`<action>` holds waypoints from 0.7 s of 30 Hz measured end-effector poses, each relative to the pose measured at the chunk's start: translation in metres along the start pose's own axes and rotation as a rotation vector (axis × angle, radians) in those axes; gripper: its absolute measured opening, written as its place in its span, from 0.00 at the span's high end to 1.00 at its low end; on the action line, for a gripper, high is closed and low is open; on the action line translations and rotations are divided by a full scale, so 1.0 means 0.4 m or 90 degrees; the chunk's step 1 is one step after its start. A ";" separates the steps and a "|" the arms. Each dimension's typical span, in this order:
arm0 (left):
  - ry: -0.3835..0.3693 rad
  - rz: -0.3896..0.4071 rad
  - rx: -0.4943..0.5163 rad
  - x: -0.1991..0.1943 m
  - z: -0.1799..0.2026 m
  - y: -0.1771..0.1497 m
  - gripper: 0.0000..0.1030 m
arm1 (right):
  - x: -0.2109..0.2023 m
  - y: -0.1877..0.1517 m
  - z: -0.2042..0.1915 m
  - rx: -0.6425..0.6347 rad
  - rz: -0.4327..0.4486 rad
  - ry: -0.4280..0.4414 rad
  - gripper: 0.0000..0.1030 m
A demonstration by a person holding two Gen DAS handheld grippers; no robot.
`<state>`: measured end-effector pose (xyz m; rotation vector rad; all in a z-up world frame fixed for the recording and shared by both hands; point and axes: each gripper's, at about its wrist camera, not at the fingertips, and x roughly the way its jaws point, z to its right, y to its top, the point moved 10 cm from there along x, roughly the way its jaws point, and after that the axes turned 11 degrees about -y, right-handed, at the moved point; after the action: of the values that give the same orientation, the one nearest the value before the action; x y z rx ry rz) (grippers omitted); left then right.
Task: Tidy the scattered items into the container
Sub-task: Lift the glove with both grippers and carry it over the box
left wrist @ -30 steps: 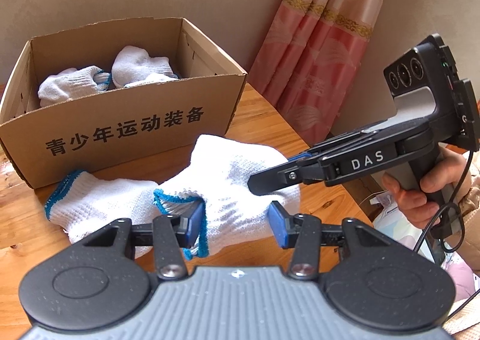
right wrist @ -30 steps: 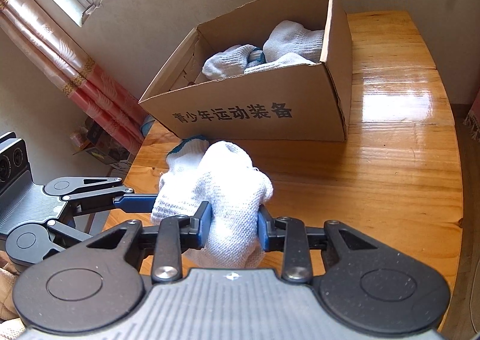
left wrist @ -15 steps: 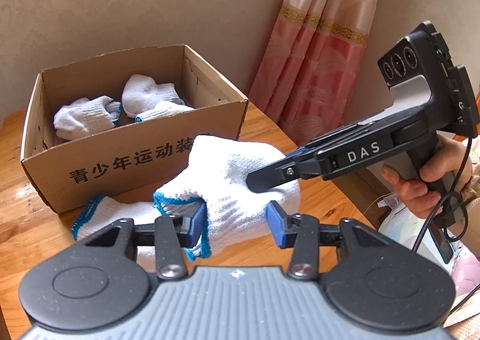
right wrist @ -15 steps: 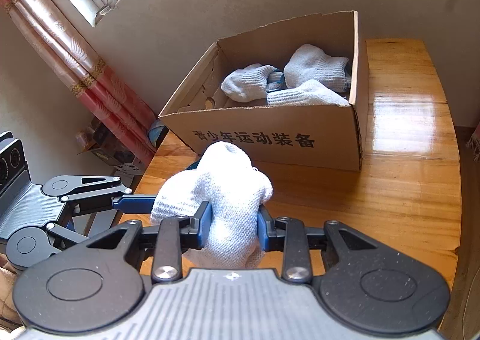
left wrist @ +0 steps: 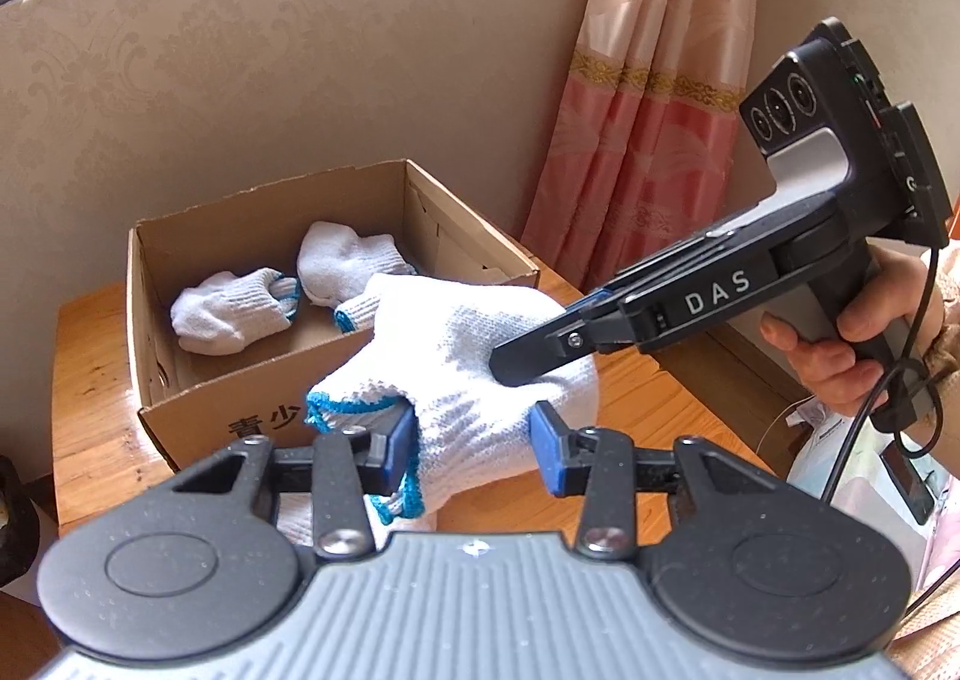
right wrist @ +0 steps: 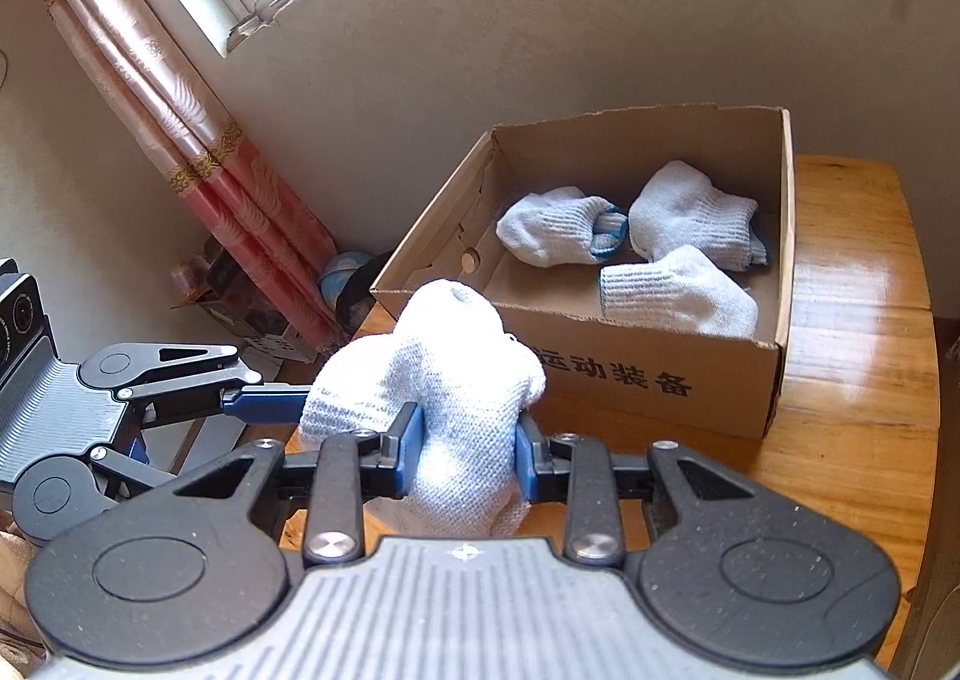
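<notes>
A white knit glove with a blue cuff (left wrist: 474,362) hangs in the air in front of the open cardboard box (left wrist: 198,410). My right gripper (right wrist: 468,449) is shut on the glove (right wrist: 444,380); it also shows in the left wrist view (left wrist: 540,356) pinching the glove's far end. My left gripper (left wrist: 474,440) is open, its pads either side of the glove, one pad (left wrist: 399,437) inside the cuff. The box (right wrist: 660,374) holds three rolled white gloves (right wrist: 678,290).
The box stands on a wooden table (right wrist: 858,380) by a beige wall. A pink curtain (left wrist: 648,128) hangs to the right in the left wrist view. Clutter sits on the floor beyond the table edge (right wrist: 240,284).
Both grippers have risen with the glove, lifting it off the table to about the height of the box rim. The box interior now shows more fully.
</notes>
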<state>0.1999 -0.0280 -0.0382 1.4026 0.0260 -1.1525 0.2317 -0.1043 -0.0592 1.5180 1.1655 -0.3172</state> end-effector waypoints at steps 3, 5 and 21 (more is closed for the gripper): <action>0.009 0.011 0.007 -0.016 -0.020 0.029 0.61 | -0.003 0.037 -0.015 -0.012 0.013 -0.003 0.64; 0.016 0.018 0.011 -0.024 -0.035 0.049 0.61 | -0.001 0.065 -0.023 -0.018 0.022 -0.005 0.65; 0.042 0.026 0.000 0.017 -0.181 0.132 0.61 | 0.123 0.221 -0.002 -0.016 0.019 -0.011 0.65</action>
<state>0.2799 0.0102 -0.0221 1.4346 0.0437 -1.0727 0.3247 -0.0682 -0.0426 1.5068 1.1285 -0.2928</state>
